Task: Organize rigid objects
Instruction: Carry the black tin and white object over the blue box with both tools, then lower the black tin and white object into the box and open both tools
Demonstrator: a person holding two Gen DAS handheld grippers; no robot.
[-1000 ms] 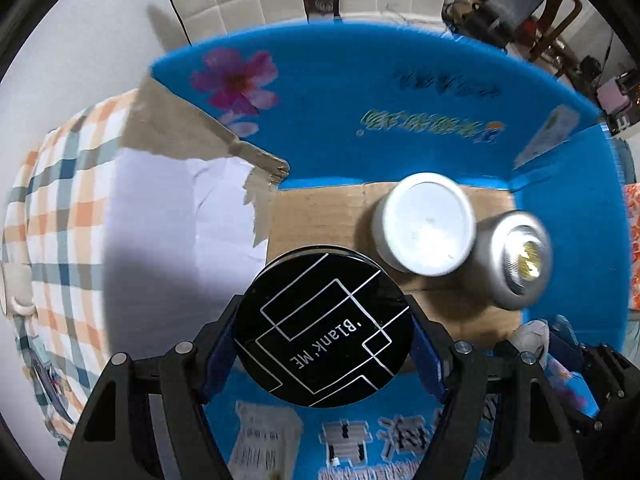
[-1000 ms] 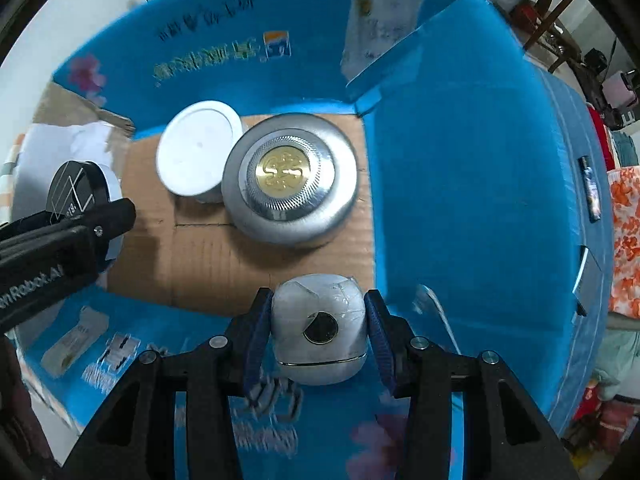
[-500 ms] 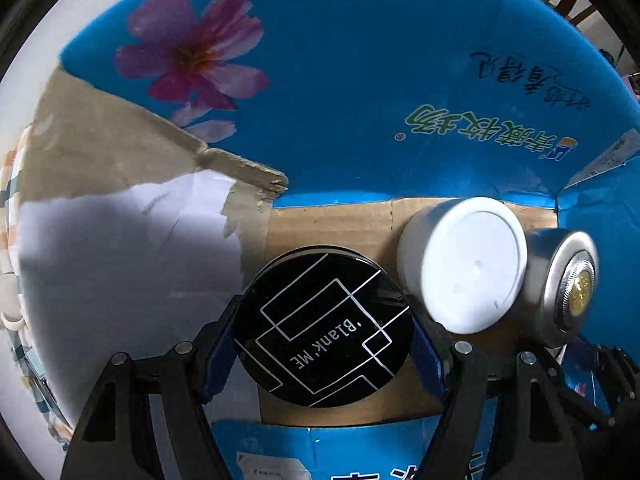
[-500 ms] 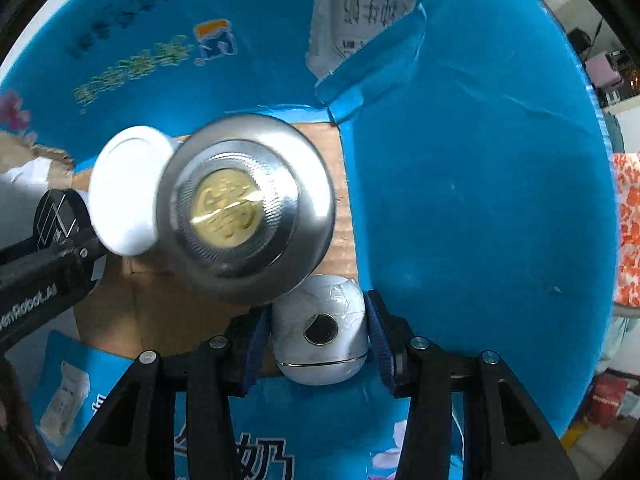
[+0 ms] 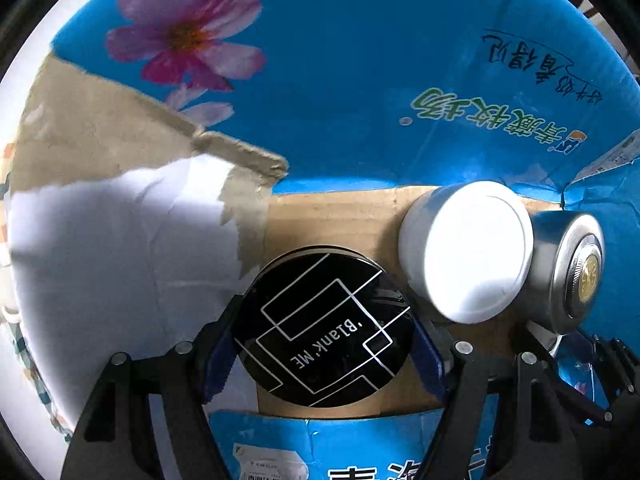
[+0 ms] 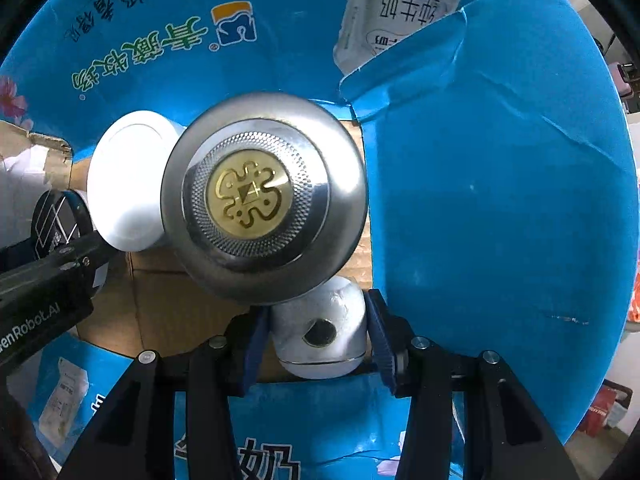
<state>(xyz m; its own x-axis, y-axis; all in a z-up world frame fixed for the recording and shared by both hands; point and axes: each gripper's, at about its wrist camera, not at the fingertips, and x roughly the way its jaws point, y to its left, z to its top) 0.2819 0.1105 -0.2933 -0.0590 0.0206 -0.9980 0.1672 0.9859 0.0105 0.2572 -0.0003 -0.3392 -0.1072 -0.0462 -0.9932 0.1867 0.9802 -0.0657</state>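
Inside the blue cardboard box point(image 5: 360, 80), the left gripper point(image 5: 324, 340) clamps a flat black round tin point(image 5: 322, 332), its white-lined lid facing the camera. The right gripper point(image 6: 316, 336) clamps a silvery rounded case point(image 6: 320, 332), just beside the box's upright silver jar point(image 6: 264, 196) and white-lidded jar point(image 6: 128, 184).

Left tongs point(image 5: 322, 354) and right tongs point(image 6: 316, 334) both clamped — each gripping a load, pointing downward.

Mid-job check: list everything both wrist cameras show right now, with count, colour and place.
Blue printed cardboard box: one, blue walls, brown floor, surrounds everything.
White round-lidded jar: one, white, on box floor, beside silver jar.
Silver round metal jar with gold emblem: one, silver, near right wall.
Black round tin with white line pattern: one, black, between left jaws.
Silver-white rounded container: one, between right jaws.
Checked cloth: one, orange-blue, outside box, left.
Left gripper: black, shut on tin.
Right gripper: black, shut on container.
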